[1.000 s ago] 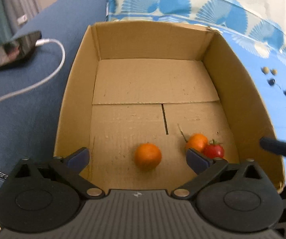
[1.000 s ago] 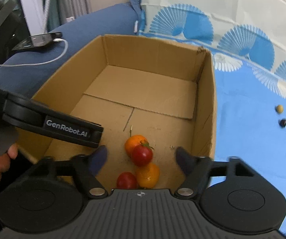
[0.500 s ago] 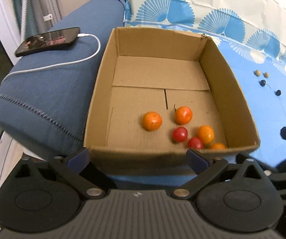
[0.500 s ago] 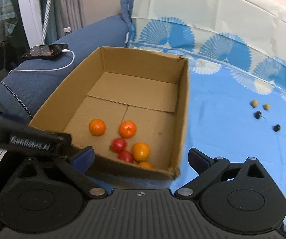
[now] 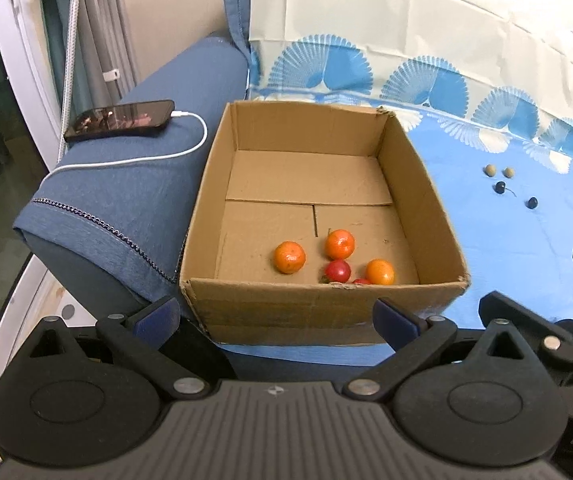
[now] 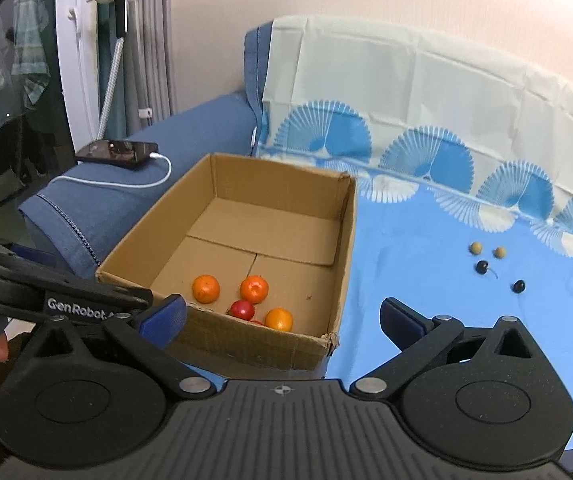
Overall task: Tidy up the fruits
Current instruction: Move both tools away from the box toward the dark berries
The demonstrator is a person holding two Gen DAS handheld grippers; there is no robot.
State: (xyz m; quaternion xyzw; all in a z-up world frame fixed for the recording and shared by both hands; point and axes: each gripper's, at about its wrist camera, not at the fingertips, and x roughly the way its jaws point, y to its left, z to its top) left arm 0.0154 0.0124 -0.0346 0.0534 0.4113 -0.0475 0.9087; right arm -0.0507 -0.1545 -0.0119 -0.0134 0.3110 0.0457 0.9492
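**Little fruits left out, and they could roll away**

The cardboard box [image 5: 322, 304] sits on the blue cloth [image 6: 426, 280], right beside the sofa arm [image 5: 126, 200]. Inside it, near the front wall, lie three oranges [image 5: 289, 257] and a red tomato [image 5: 338, 271], with a second red one mostly hidden by the front wall.

The left claw [image 5: 278, 312] is wide, with nothing between its fingers. The right claw [image 6: 282, 314] has just been opening and now stands wide too, holding nothing. Both hang in front of the box, not touching it.

Four tiny fruits are out on the cloth, well apart from the box: two tan ones [image 6: 476, 247] and two dark ones [image 6: 482, 267]. These likely come next.

What could go wrong:
- The tiny fruits are round and the cloth is smooth. A claw finger that bumps one might send it rolling off.
- They are so small that wide fingers may close past them and miss, or squash them if they squeeze hard.
- One dark fruit has a thin stem that might snag.
- The box sits close to the front edge. A push from a claw could slide it off.
- The phone [image 5: 120, 119] and its white cable [image 5: 134, 158] lie near, so a swinging left claw could catch them.
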